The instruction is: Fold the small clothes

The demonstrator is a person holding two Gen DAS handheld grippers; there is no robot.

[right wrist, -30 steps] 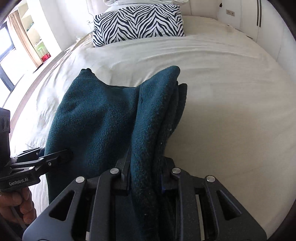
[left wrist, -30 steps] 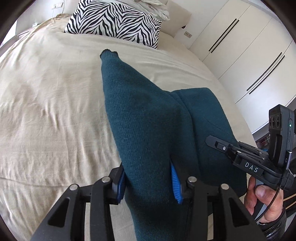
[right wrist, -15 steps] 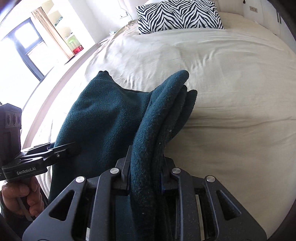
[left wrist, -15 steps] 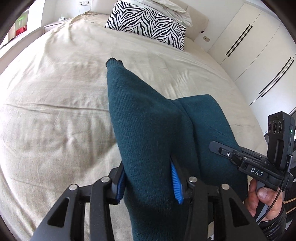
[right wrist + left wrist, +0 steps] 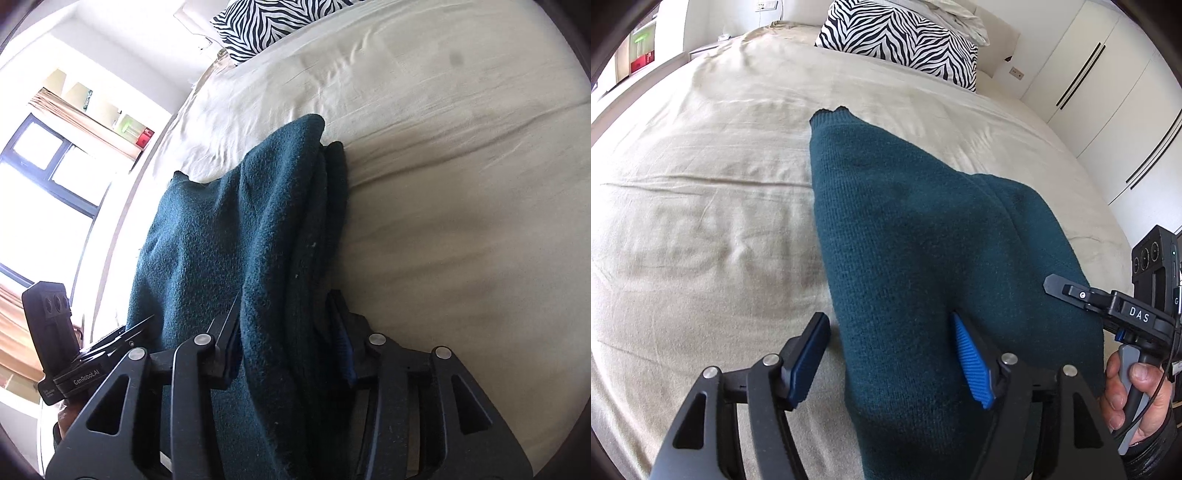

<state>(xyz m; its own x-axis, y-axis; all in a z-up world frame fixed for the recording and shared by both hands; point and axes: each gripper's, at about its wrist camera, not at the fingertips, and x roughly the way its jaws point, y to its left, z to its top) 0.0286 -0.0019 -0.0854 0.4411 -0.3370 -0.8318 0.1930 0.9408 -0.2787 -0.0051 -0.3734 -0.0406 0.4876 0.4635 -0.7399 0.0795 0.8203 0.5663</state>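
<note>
A dark teal knit garment (image 5: 912, 236) lies folded on the cream bed, its cuff end pointing toward the pillow. My left gripper (image 5: 890, 354) is open over the garment's near edge; the left pad is clear of the cloth and the right pad rests against it. In the right wrist view the garment (image 5: 236, 236) runs between the fingers of my right gripper (image 5: 284, 332), which stands slightly parted with the thick fold still between its pads. The right gripper also shows in the left wrist view (image 5: 1115, 310), held by a hand.
The cream bedsheet (image 5: 701, 206) spreads left of and beyond the garment. A zebra-print pillow (image 5: 905, 40) lies at the head of the bed. White wardrobe doors (image 5: 1115, 96) stand to the right. A window (image 5: 40, 184) is at the left in the right wrist view.
My left gripper has opened and let go of the garment. My right gripper has loosened and tilted, and the garment has settled lower onto the bed.
</note>
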